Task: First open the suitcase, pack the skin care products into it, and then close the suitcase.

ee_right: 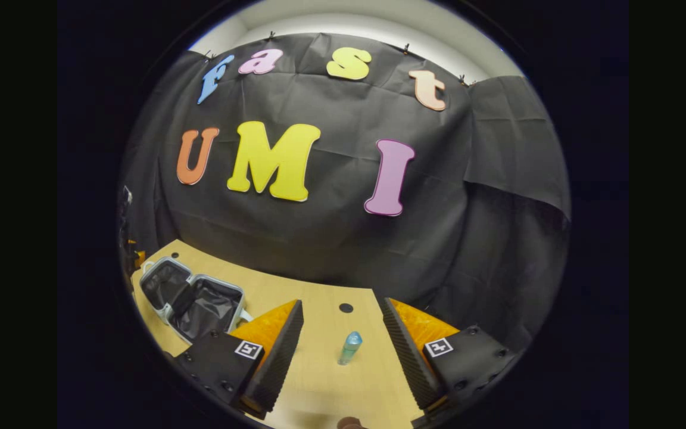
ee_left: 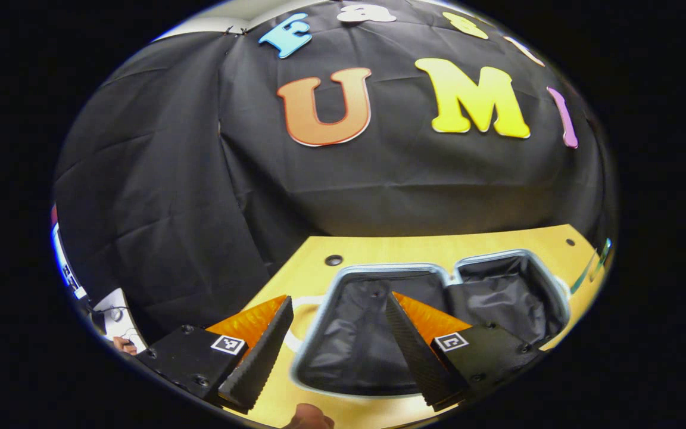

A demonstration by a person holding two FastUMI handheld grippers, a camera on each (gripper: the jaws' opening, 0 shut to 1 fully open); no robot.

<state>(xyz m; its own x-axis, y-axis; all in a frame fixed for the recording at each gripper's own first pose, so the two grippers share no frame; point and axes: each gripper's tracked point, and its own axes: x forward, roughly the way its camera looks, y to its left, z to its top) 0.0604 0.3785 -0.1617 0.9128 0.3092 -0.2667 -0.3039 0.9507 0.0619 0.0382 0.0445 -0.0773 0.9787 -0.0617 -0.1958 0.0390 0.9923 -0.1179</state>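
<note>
An open suitcase (ee_left: 432, 310) lies flat on a light wooden table (ee_left: 379, 247) in the booth, both dark-lined halves facing up, rimmed in a pale shell. In the left gripper view, the left gripper (ee_left: 340, 351) hangs over the nearer half with its fingers spread wide and nothing between them; one finger sits over the table's edge beside the case, the other over the lining.

In the right gripper view, the right gripper (ee_right: 340, 357) is likewise spread apart, holding nothing. A small bottle (ee_right: 350, 348) with a bluish cap stands on the bare table between its fingers and a little ahead of them, touching neither. The suitcase (ee_right: 191, 298) shows well off to that view's left, apart from the bottle. Whether anything already lies inside the case is hard to tell, since the lining is dark and creased. A round hole (ee_right: 346, 308) marks the tabletop beyond the bottle.
</note>
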